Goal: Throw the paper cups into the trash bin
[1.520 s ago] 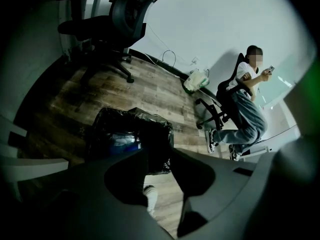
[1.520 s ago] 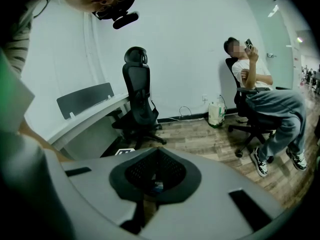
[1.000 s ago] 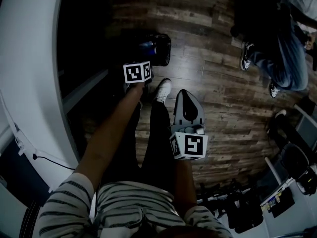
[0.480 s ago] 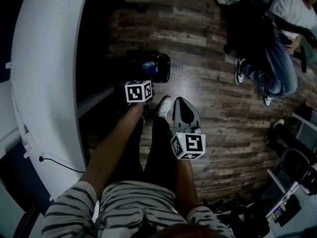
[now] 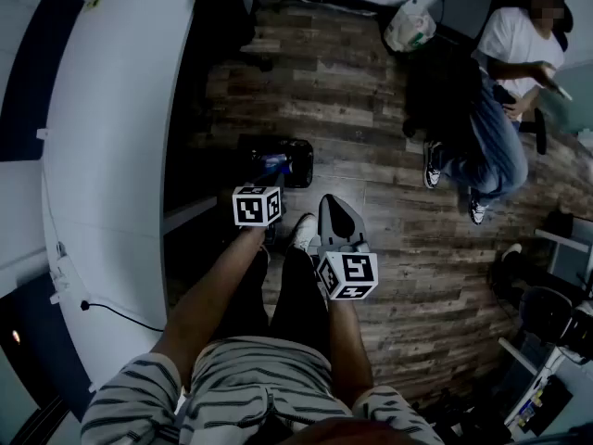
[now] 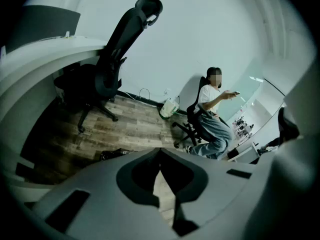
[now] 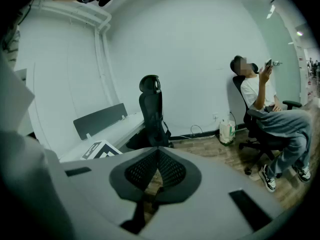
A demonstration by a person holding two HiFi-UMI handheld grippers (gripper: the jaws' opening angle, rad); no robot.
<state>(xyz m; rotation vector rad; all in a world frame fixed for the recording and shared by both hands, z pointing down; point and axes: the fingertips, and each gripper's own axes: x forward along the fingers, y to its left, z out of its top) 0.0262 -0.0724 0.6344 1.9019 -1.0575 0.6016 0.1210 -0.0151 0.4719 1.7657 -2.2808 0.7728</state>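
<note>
dark plank floor [image 5: 371, 109] across the middle of the head view. long white curved surface [image 5: 111, 156] along 9 o'clock. seated person [image 5: 491, 109] at 2 o'clock, well apart. black office chair [image 5: 222, 7] at 11 o'clock, against the surface. trash bin [image 5: 302, 165] on the floor near centre, just beside the surface's edge. white plastic bag [image 5: 410, 26] at 1 o'clock by the wall. left hand-held gripper [image 6: 160, 151] at 6 o'clock from the bin, jaws pressed together, nothing between. right hand-held gripper [image 7: 158, 150] at 5 o'clock from the bin, likewise pressed together, empty. bluish thing [image 5: 274, 162] inside the bin, too dark to name.
</note>
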